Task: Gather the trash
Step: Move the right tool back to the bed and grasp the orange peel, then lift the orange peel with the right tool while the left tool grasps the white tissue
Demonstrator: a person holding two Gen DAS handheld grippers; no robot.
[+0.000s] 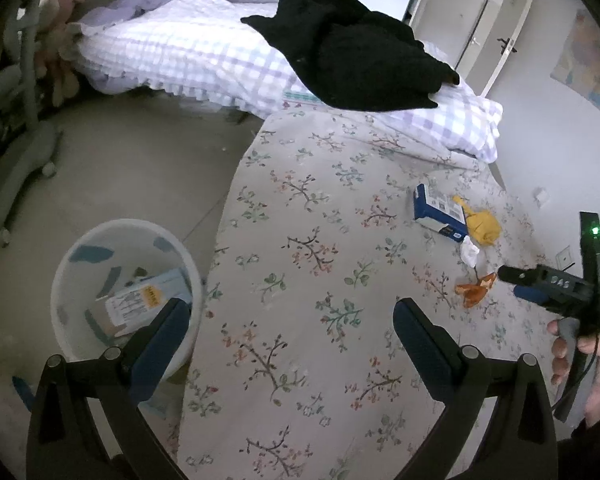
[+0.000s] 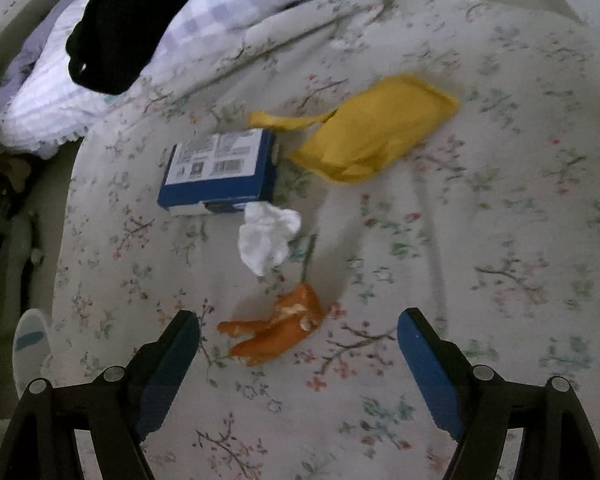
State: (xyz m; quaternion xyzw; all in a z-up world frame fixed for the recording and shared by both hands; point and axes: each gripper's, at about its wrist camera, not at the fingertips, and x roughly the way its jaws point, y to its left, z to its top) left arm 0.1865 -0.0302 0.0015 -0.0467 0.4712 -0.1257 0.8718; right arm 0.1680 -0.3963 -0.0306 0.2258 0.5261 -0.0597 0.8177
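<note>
On the floral bedspread [image 2: 480,208] lie an orange peel [image 2: 276,330], curled; a crumpled white tissue [image 2: 266,240] just beyond; a blue box [image 2: 220,170], flat; a yellow wrapper [image 2: 372,132] beside it; the white bin [image 1: 80,280] on the floor holds cardboard.

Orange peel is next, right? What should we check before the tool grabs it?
1. Right tool open: ok, jaws wide apart.
2. Orange peel lined up between its fingers: ok, just ahead of the tips.
3. Nothing lying on the peel: ok; the tissue sits apart.
4. Left tool empty: ok, open, holding nothing.
5. Bin has room: ok, only some cardboard inside.
6. Peel is one whole piece: cannot tell.
</note>
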